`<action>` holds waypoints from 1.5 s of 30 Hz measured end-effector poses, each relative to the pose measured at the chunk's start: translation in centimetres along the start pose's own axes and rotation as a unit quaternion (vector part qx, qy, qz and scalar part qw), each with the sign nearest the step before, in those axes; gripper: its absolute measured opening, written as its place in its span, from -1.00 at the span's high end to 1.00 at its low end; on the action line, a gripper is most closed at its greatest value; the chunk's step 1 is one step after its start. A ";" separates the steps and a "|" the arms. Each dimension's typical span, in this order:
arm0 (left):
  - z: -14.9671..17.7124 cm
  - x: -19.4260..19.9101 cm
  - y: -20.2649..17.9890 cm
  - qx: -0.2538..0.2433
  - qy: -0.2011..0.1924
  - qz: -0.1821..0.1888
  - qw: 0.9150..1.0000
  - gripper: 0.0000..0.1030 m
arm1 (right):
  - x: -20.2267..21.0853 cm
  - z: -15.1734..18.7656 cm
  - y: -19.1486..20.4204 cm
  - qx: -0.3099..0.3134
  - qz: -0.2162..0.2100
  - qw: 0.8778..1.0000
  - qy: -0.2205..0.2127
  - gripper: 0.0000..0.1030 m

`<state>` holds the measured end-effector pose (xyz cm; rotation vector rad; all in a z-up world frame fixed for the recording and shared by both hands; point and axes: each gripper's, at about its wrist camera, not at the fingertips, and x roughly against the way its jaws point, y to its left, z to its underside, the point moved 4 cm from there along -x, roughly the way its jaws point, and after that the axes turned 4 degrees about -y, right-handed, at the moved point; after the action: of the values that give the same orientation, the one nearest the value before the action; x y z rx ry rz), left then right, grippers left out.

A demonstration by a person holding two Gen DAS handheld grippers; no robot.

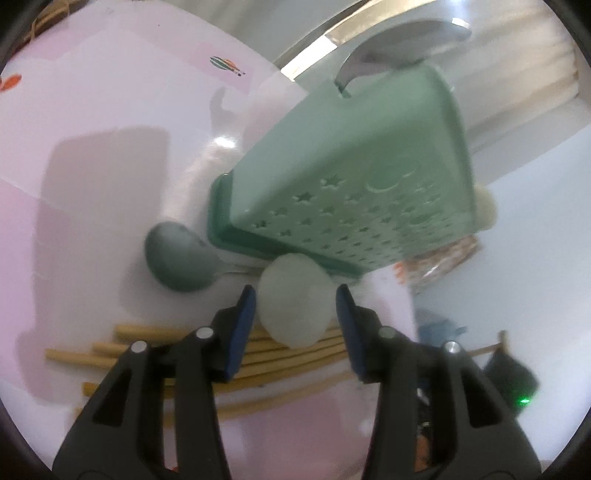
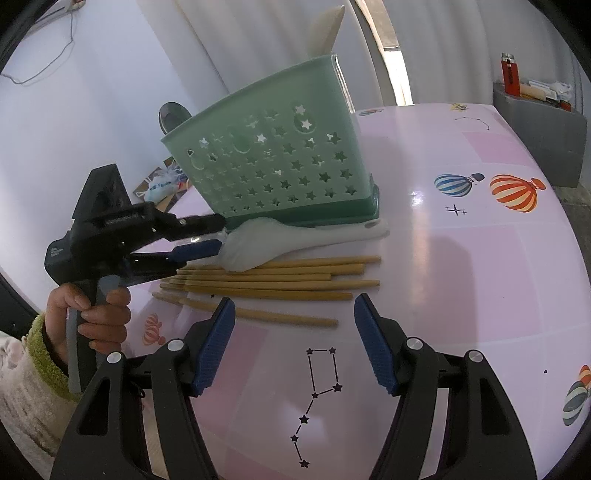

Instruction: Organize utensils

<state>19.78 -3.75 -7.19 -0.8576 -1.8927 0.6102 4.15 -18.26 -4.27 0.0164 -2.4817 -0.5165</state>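
L tongs come in from the left, lying nearly level, w/ the bowl end of a white plastic spoon between the tips. Left-wrist view: the bowl fills most of the gap btw the blue pads; can't tell if they press on it. A hand in a fuzzy green-cuffed sleeve grips the handle. R tongs stand wide, nothing between them, over the near part of the pink tabletop.

White spoon's long axis runs left-right: bowl left at the L tongs, handle pointing right along the front of the holder's base.

Just nearer, bamboo chopsticks lie in a loose bundle, also left-right, one stick apart on the near side, close to the R tongs' tips.

Behind the spoon a green utensil holder w/ star cut-outs stands on a darker green tray. A metal spoon and a white utensil stick up from it. Left-wrist view also shows a grey spoon beside the holder's base.
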 end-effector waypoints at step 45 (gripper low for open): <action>10.8 -3.8 -11.1 -0.504 0.015 -0.160 0.849 -0.03 | 2.3 1.9 -2.4 -0.034 0.017 0.999 0.012 -0.27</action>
<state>7.82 -14.28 -6.06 -1.1121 -2.2328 -0.6940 0.94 -20.14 -5.26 -0.0466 -2.4343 -0.5833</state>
